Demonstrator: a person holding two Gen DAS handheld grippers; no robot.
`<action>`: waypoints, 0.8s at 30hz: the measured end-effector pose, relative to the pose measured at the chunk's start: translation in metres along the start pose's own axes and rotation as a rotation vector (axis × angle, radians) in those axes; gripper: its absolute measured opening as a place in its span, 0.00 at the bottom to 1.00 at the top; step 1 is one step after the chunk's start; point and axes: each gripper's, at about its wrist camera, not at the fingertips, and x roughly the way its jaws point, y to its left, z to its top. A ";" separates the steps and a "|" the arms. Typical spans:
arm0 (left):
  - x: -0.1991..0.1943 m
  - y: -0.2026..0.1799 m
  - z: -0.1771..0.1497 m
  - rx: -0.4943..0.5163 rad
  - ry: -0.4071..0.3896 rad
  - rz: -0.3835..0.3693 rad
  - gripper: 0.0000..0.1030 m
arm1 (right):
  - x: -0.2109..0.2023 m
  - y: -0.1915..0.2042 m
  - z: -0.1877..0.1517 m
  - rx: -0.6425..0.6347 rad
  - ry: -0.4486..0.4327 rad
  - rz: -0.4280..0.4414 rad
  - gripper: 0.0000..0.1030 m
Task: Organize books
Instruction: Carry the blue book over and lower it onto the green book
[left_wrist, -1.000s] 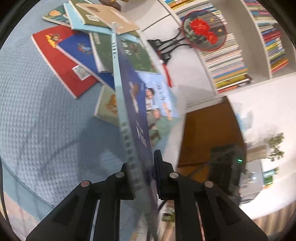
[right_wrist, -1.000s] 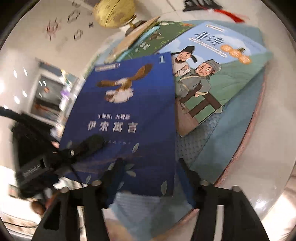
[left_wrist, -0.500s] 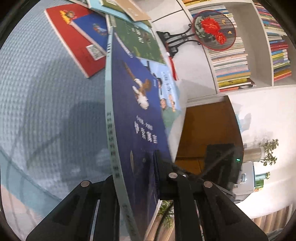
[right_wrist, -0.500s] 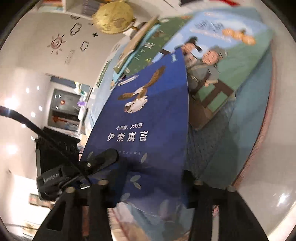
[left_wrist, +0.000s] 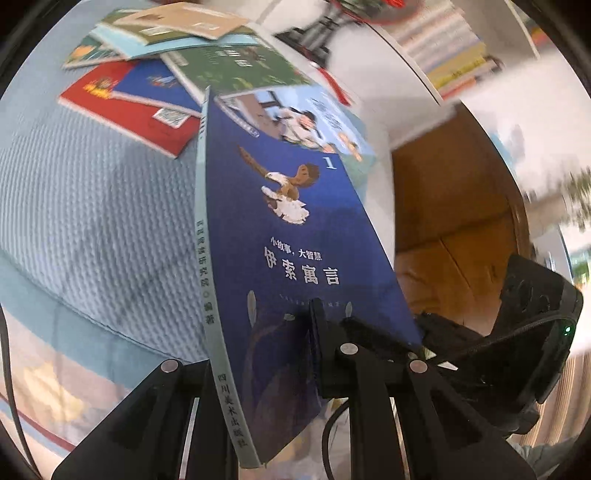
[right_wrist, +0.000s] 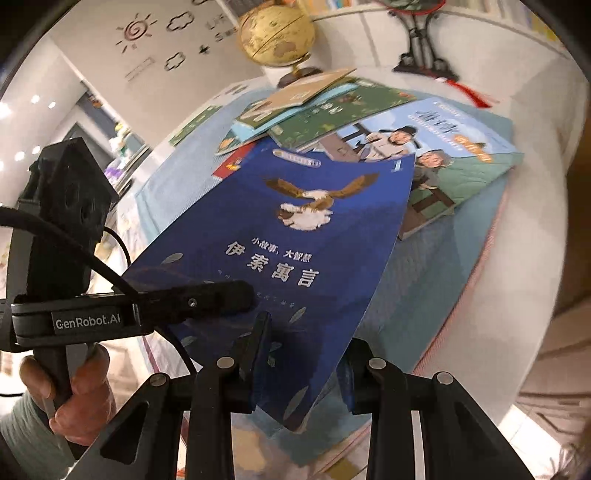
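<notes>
Nearest: left gripper, clamped on the bottom edge of the dark blue book, one finger across the front cover, the other hidden behind the spine side. Book held off the desk, tilted, pale green spine toward the left wrist view, eagle cover facing the right.

Beside it: right gripper, fingers spread wide, set to either side of the same book's lower corner; contact with the cover not discernible, no grip evident. Left-hand tool body and the person's hand visible at the left of the right wrist view.

Below and behind: light blue textured cloth covering the desk.

Middle distance: loose overlapping pile, namely red book, green book, light blue book with two figures, tan booklet on top.

Far: globe on the right wrist side; ornament stand; bookshelf with stacked volumes, blurred.

Step in hand, as judged: one book lifted from the scatter, in transit or handover between the two tools.

Next move, as judged: right fingers closing on the free edge for support, or straight carriage by the left alone; book kept level enough not to slip; destination either a squared stack on the cloth or the shelf, not determinable.
</notes>
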 end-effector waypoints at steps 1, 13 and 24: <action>-0.002 -0.001 0.001 0.021 0.006 0.000 0.13 | -0.002 0.007 -0.002 0.019 -0.012 -0.020 0.30; -0.064 0.042 -0.007 0.206 0.036 -0.055 0.14 | -0.012 0.117 -0.028 0.092 -0.135 -0.182 0.30; -0.155 0.117 0.005 0.166 -0.078 -0.051 0.14 | 0.015 0.223 0.005 -0.071 -0.157 -0.165 0.30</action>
